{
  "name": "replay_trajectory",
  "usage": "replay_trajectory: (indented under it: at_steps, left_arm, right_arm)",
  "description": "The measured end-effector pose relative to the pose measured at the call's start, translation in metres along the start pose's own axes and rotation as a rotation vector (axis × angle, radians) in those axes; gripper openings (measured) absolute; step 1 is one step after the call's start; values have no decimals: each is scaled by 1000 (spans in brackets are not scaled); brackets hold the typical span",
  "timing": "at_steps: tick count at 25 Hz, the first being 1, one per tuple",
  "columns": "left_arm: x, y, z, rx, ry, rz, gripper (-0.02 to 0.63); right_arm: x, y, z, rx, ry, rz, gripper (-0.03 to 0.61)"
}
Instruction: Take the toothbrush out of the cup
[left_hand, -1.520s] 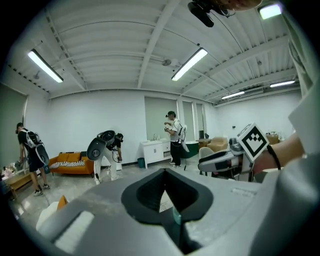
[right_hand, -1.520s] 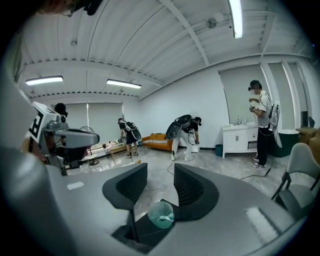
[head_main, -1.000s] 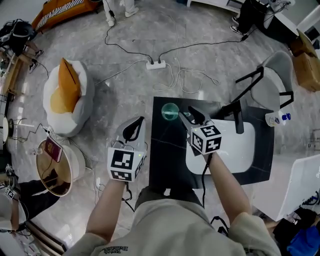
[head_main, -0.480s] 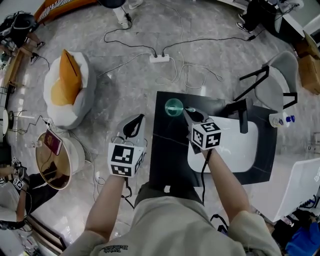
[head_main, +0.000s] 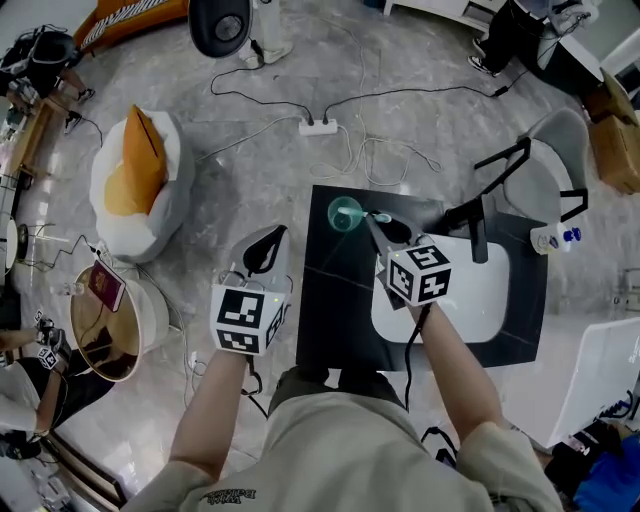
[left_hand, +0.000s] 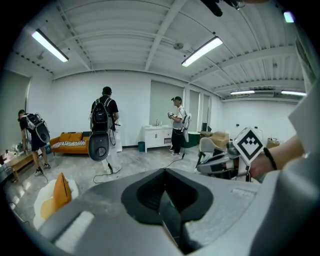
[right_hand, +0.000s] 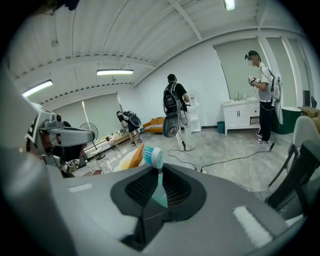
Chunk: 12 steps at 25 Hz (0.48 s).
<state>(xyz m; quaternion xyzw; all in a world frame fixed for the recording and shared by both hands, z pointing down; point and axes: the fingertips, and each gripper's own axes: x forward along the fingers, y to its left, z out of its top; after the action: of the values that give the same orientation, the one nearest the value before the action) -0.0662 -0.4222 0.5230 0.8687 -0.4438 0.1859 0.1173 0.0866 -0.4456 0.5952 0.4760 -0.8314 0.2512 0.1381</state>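
Observation:
A teal cup (head_main: 343, 213) stands at the far left corner of the black table (head_main: 330, 320). Just right of it, my right gripper (head_main: 385, 230) is shut on a teal toothbrush (head_main: 380, 218). Its jaws have just been closing with the handle between them. In the right gripper view the toothbrush (right_hand: 154, 165) rises out of the closed right gripper (right_hand: 152, 197), bristle head uppermost. The cup is hidden there, so I cannot tell whether the brush's lower end is still inside it. My left gripper (head_main: 262, 250) hovers left of the table, off its edge. The left gripper (left_hand: 167, 200) is shut with nothing in it.
A white board (head_main: 470, 300) covers the table's right half, with a black stand (head_main: 478, 225) behind it. On the floor are a white and orange beanbag (head_main: 135, 185), a round basket (head_main: 110, 320), a power strip (head_main: 317, 127) with cables, and a grey chair (head_main: 545, 165). Several people stand far off.
The right gripper's jaws have closed from wide open onto the toothbrush beside the cup and risen slightly with it. The left gripper has stayed about where it was.

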Motion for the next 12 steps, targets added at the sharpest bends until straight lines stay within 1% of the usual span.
replay_trajectory:
  at_steps: [6, 9, 12]
  left_arm:
    - [-24, -4, 43, 119, -82, 38, 2]
    - [-39, -7, 68, 152, -132, 52, 2]
    - [-55, -12, 92, 201, -179, 70, 2]
  right_arm:
    - [-53, 22, 57, -56, -107, 3, 29]
    - [-84, 36, 84, -97, -159, 7, 28]
    - [-112, 48, 108, -140, -203, 10, 28]
